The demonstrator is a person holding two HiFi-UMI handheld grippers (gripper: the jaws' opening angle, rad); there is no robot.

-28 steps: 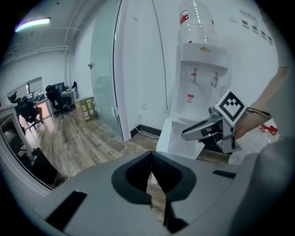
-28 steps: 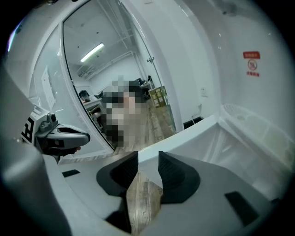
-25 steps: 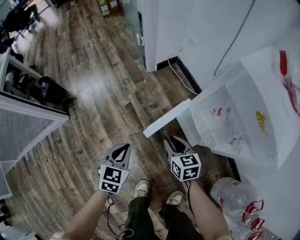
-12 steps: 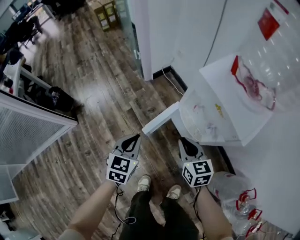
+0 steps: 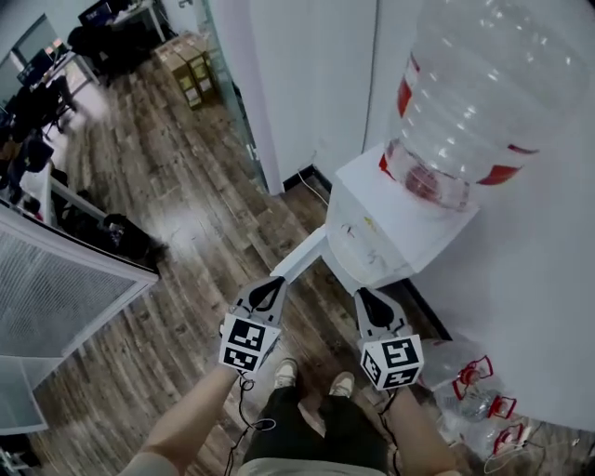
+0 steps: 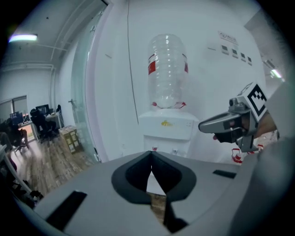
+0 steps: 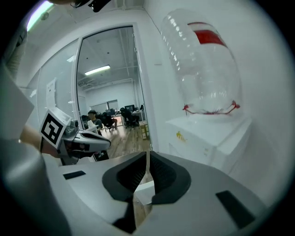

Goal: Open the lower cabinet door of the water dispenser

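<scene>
Door [image 5: 302, 257] of dispenser [image 5: 390, 237] stands open, so I hold left gripper [image 5: 269, 291] shut and right gripper [image 5: 369, 300] closing, both empty and off it.

I see a dark wood-plank floor [image 5: 186, 214], white walls [image 5: 307, 84], and a glass partition [image 6: 85, 101] at the corner. Cardboard boxes [image 5: 191, 60] sit beyond it, office chairs [image 5: 93, 42] further back. Grey mesh panel [image 5: 56, 297] lower left. Ceiling strip light [image 6: 20, 38] on.

You're in an office: desks with monitors [image 5: 97, 12], office chairs [image 6: 40, 125], a glass partition [image 6: 85, 101], cardboard boxes [image 5: 186, 58] and a water dispenser [image 5: 386, 228].
</scene>
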